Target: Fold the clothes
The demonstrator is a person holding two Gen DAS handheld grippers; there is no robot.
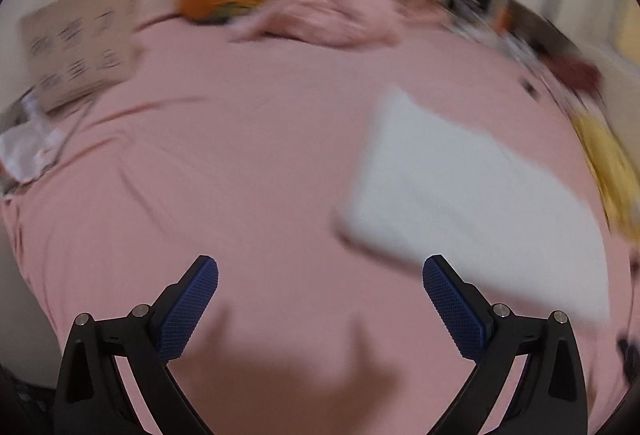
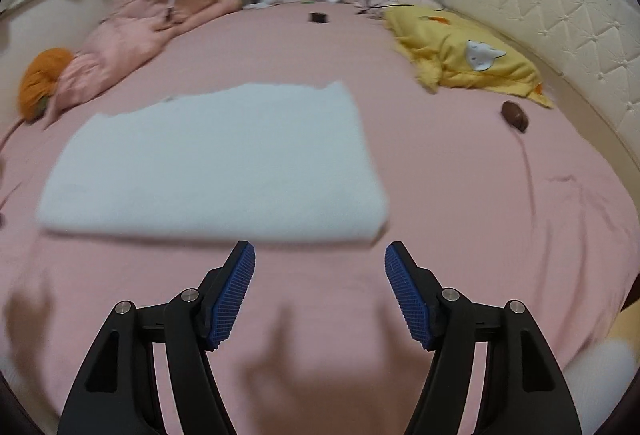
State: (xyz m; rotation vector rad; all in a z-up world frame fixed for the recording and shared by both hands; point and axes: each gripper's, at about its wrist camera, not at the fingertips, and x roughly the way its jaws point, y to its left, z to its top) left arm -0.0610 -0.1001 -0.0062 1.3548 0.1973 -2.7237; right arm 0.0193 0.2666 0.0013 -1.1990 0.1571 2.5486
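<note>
Right wrist view: a folded white towel (image 2: pixel 212 163) lies flat on the pink bed (image 2: pixel 460 195), just beyond the right gripper (image 2: pixel 320 259) — jaws wide, holding nothing. Left gripper (image 1: pixel 320 275) also gapes wide, empty — towel beyond its right finger.

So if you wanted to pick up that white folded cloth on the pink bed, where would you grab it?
Probably the near right corner of the white folded cloth, coming from the front. That thick, rounded edge lies closest to the right hand-held gripper, which is open and empty. The cloth lies flat on the pink bedsheet, so a low, sliding pinch should suit it.
</note>
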